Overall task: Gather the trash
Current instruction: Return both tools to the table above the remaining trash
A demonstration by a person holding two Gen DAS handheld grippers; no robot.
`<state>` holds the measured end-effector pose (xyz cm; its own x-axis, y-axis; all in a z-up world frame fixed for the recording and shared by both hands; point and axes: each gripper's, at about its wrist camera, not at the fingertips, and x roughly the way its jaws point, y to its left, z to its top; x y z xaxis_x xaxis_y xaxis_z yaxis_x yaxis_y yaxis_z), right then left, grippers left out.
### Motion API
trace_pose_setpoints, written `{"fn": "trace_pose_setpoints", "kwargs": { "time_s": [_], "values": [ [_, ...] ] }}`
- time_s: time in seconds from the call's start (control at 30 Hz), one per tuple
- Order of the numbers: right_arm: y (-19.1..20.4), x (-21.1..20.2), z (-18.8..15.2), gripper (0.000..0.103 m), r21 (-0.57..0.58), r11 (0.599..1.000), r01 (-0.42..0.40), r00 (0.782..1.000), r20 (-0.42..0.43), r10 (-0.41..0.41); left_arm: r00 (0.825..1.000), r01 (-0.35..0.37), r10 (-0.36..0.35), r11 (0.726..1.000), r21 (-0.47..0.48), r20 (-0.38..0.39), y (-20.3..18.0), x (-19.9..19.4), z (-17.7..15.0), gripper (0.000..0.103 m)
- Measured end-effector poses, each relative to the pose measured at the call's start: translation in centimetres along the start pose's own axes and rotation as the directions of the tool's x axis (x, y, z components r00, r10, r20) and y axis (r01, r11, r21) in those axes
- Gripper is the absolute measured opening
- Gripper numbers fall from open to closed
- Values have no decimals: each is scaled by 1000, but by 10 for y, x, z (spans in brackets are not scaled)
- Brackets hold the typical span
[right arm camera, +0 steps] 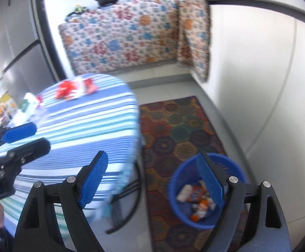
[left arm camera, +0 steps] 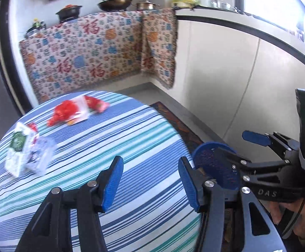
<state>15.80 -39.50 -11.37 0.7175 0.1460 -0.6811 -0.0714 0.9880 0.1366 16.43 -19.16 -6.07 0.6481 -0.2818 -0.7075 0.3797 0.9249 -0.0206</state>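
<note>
I'm holding both tongs empty: left gripper point(left arm camera: 150, 183) partly spread, right gripper point(right arm camera: 152, 181) spread wide above the blue bin point(right arm camera: 207, 191). The red wrapper point(left arm camera: 70, 112) is lying ahead and leftward on the striped table point(left arm camera: 131, 147), long axis crosswise, nearer my left.

1. Pretty clearly a home kitchen: a wok point(left arm camera: 114, 3), a black clay pot point(left arm camera: 68, 12) and a steel pot point(left arm camera: 145, 5) sit along the counter at the top of the frame.
2. A patterned cloth point(left arm camera: 85, 50) hangs over the counter front.
3. Big grey fridge point(right arm camera: 15, 48) on the left.
4. Striped tablecloth point(left arm camera: 110, 138) on a table, hexagon rug point(right arm camera: 177, 130) on the floor, so lived-in, not commercial.
</note>
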Motion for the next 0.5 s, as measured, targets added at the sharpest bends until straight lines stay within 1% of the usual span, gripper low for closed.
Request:
{"fn": "trace_pose_setpoints", "kwargs": {
  "time_s": [0.13,0.23,0.5],
  "values": [
    [46,3,0,90,-53,998,-46,999,-4,46,999,-44,44,998,-41,8,39,-15,-12,55],
    [78,11,1,92,-90,993,-71,997,-30,69,997,-73,73,995,-66,1,71,-20,-27,55],
    [158,56,-3,93,-197,973,-118,985,-151,88,987,-137,123,982,-133,-103,163,-7,-88,55]
  ]
}}
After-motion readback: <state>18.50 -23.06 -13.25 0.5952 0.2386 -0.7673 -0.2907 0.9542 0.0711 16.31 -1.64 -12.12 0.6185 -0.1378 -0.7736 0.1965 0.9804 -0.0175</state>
